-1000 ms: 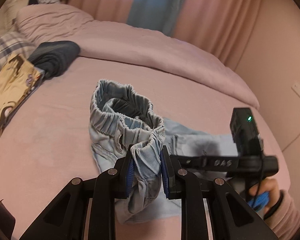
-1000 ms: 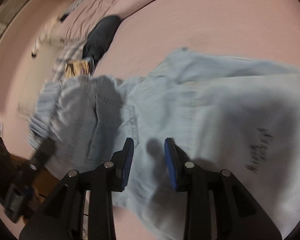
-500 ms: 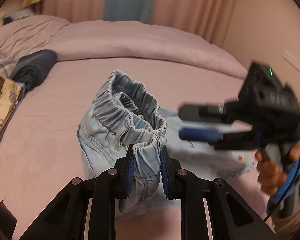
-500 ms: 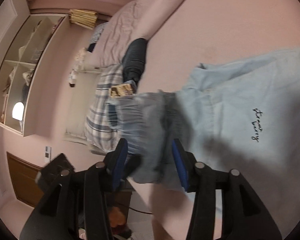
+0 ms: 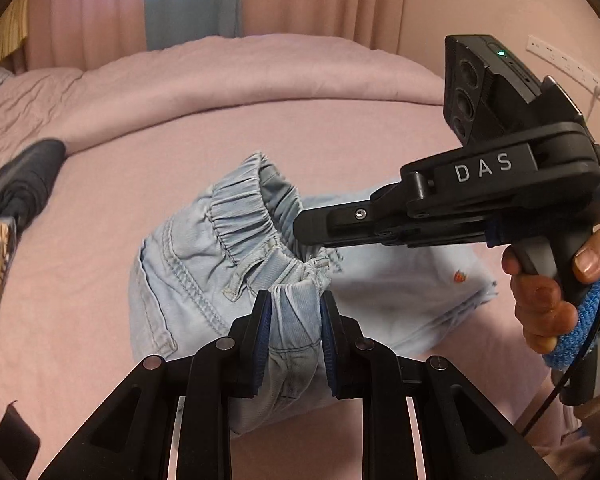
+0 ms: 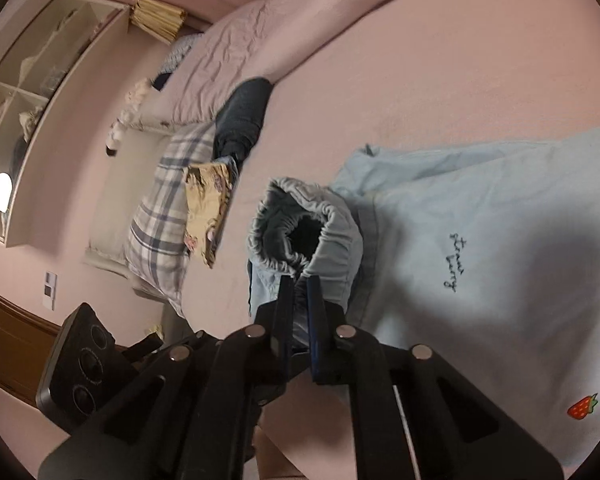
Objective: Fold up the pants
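Light blue pants (image 5: pixel 188 264) with an elastic waistband lie on the pink bed sheet (image 5: pixel 100 208), their top end lifted. My left gripper (image 5: pixel 294 320) is shut on a bunched part of the waistband near the bed's front. From the right, my right gripper (image 5: pixel 300 232), held by a hand (image 5: pixel 540 304), meets the waistband a little farther along. In the right wrist view the right gripper (image 6: pixel 298 286) is shut on the gathered waistband (image 6: pixel 304 232), its blue pads pinching the fabric. The legs (image 6: pixel 500 264) spread flat to the right, showing dark embroidered script and a small strawberry patch (image 6: pixel 582 406).
A dark grey folded garment (image 5: pixel 24 184) lies at the left by a yellow patterned cloth (image 6: pixel 208 204) and a plaid pillow (image 6: pixel 160 224). A rolled pink duvet (image 5: pixel 220 80) runs along the far side below curtains. A glass-fronted shelf (image 6: pixel 28 92) stands past the bed's head.
The right gripper rose from the flat legs to the waistband, opened around it, then closed on it. The left gripper kept its grip while it rolled and shifted sideways.
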Tool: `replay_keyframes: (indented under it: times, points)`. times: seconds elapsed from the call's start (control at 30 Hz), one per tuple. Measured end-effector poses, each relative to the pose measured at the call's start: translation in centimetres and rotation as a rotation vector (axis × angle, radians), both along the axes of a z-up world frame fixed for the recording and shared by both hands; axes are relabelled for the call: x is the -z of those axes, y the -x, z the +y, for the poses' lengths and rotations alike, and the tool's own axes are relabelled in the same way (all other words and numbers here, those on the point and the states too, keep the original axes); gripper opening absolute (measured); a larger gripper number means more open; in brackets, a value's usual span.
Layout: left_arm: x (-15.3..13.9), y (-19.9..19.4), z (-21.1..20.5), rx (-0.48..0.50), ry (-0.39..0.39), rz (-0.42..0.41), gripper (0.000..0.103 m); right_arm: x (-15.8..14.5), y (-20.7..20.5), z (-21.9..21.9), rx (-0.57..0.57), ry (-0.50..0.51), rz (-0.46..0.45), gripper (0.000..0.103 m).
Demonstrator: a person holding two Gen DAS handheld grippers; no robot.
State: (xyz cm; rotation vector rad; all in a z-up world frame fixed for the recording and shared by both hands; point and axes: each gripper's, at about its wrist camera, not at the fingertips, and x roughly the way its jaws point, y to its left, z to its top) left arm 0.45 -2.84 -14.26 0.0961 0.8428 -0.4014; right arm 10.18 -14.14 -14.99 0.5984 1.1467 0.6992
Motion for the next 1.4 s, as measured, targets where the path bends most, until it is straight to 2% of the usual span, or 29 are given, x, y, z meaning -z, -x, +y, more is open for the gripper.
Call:
replay_keyframes:
  times: [0.17, 0.33, 0.53, 0.6, 0.67, 0.77, 0.87, 0.9, 0.93, 1.0, 1.03, 1.07, 1.1, 1.17, 1.27, 1.3, 1.37, 1.4]
  points:
    - [-2.3, 0.0, -1.3, 0.042, 0.028, -0.051, 0.021, -2.1, 0.2, -1.9, 0.018, -0.010, -0.086, 0.004]
    - [-3.2, -0.3, -4.3, 0.116, 0.051, -0.071, 0.021, -3.8, 0.6, -5.5, 0.067, -0.040, -0.124, 0.004]
    - [-3.0, -0.7, -8.7, 0.227, 0.064, -0.063, 0.019, -4.1, 1.6, -9.9, 0.159, -0.033, -0.125, 0.004]
    - [-2.5, -0.9, -10.2, 0.261, 0.045, -0.058, 0.019, -3.5, 1.9, -11.6, 0.191, -0.023, -0.108, 0.004]
    - [-0.9, -1.7, -11.7, 0.281, 0.027, -0.017, 0.019, -2.5, 2.2, -13.1, 0.215, -0.039, -0.080, 0.002]
    - [1.7, -3.0, -12.8, 0.293, 0.074, 0.087, 0.015, -1.7, 2.8, -14.7, 0.253, -0.067, -0.076, 0.002]
    - [1.5, -3.0, -12.6, 0.299, 0.150, 0.093, 0.015, -0.9, 2.9, -15.2, 0.233, -0.048, -0.064, 0.006]
    - [1.0, -2.9, -11.9, 0.302, 0.180, 0.085, 0.015, -0.1, 2.8, -15.3, 0.225, -0.041, -0.028, 0.006]
    - [0.3, -2.7, -11.0, 0.296, 0.206, 0.068, 0.015, 0.5, 2.7, -15.5, 0.235, -0.019, 0.000, 0.008]
    - [-0.7, -2.1, -9.0, 0.262, 0.223, 0.028, 0.017, 1.7, 2.5, -15.7, 0.252, -0.016, 0.025, 0.024]
    - [-1.2, -1.9, -7.4, 0.226, 0.228, 0.014, 0.018, 2.2, 2.3, -15.9, 0.265, -0.037, 0.043, 0.049]
    - [-1.1, -1.5, -6.2, 0.201, 0.231, 0.011, 0.021, 2.7, 2.2, -16.0, 0.282, -0.074, 0.061, 0.058]
    - [-1.0, -1.6, -4.9, 0.162, 0.224, 0.010, 0.025, 3.2, 1.9, -15.9, 0.285, -0.121, 0.078, 0.058]
    - [0.0, -1.2, -2.3, 0.066, 0.205, 0.023, 0.026, 3.8, 1.3, -15.4, 0.278, -0.146, 0.105, 0.059]
    - [1.8, -1.8, 1.1, -0.056, 0.215, 0.078, 0.027, 4.5, 0.2, -13.3, 0.222, -0.131, 0.153, 0.059]
    - [2.2, -1.8, 1.7, -0.082, 0.215, 0.086, 0.026, 4.5, 0.0, -12.6, 0.203, -0.084, 0.149, 0.059]
    - [3.1, -1.5, 2.3, -0.120, 0.212, 0.108, 0.026, 4.3, -0.2, -11.1, 0.169, 0.023, 0.121, 0.026]
    - [3.3, -1.1, 2.6, -0.127, 0.218, 0.113, 0.026, 4.1, -0.2, -11.0, 0.170, 0.029, 0.113, 0.026]
